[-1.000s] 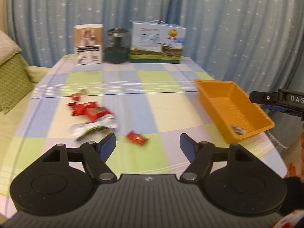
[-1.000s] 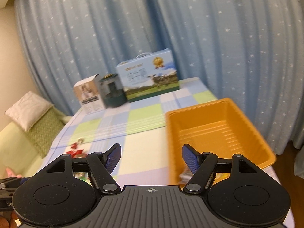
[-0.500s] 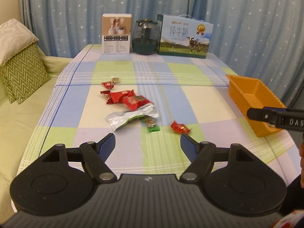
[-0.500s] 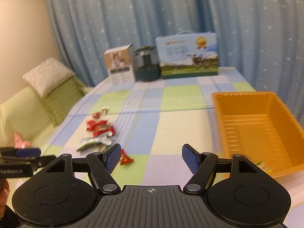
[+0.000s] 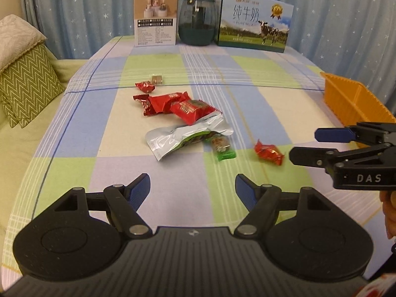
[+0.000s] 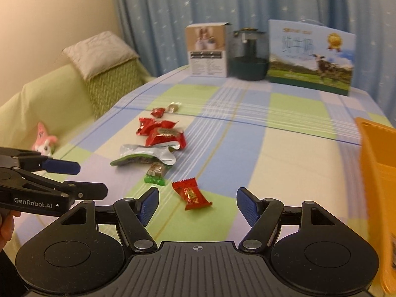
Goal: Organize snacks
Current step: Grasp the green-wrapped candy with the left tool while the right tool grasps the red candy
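Red candy (image 6: 191, 194) lies just ahead of the spread right tool (image 6: 196, 204).

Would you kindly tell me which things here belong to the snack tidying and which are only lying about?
Part of the job:
red foil-wrapped candy
green-wrapped candy
silver foil pouch
red snack packets
orange plastic bin

Just lying about:
blue milk carton box
dark glass jar
white product box
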`<state>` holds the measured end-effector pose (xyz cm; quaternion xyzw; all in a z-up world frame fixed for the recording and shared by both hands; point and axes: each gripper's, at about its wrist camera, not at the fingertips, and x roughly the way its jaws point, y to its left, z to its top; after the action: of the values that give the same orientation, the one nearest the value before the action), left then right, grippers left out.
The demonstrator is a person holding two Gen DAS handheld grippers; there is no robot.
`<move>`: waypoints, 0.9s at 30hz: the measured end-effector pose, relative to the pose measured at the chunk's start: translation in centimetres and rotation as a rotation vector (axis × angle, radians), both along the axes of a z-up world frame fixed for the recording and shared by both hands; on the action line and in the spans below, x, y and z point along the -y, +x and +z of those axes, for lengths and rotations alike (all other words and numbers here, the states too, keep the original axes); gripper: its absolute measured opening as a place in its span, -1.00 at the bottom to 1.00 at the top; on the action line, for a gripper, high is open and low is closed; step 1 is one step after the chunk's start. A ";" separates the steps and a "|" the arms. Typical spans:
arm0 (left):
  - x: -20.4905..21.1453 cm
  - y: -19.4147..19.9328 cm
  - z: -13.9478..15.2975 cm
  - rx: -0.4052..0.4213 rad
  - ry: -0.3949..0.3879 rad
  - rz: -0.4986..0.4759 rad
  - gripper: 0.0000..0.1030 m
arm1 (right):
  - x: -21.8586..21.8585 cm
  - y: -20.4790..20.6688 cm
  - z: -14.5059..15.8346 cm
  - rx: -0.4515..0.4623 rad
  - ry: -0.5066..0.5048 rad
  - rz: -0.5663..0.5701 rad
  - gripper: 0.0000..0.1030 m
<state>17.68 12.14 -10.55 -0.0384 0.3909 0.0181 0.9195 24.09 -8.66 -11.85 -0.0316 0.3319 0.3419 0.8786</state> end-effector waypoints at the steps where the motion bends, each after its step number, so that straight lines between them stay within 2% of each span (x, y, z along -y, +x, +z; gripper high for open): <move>1: -0.2 0.3 -0.3 -0.002 -0.010 0.004 0.42 | -0.4 0.5 -0.3 -0.006 0.002 0.012 0.32; 8: -0.9 1.6 -1.5 -0.015 -0.031 0.023 0.42 | -2.5 3.0 -2.2 -0.023 -0.042 0.049 -0.07; 15: -0.4 2.4 -2.2 -0.024 -0.039 0.017 0.39 | -3.0 3.3 -3.0 -0.033 -0.077 0.047 -0.51; 21: 0.5 2.9 -2.5 -0.018 -0.065 -0.003 0.35 | -2.5 3.2 -2.5 -0.027 -0.067 0.006 -0.56; 27: 1.8 4.2 -2.7 0.020 -0.080 -0.017 0.14 | -0.1 3.7 -1.1 -0.028 -0.007 -0.108 -0.56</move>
<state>21.84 10.38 -13.22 -0.0718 0.3823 -0.0057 0.9212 27.79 -8.58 -12.99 -0.0118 0.3467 0.2933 0.8909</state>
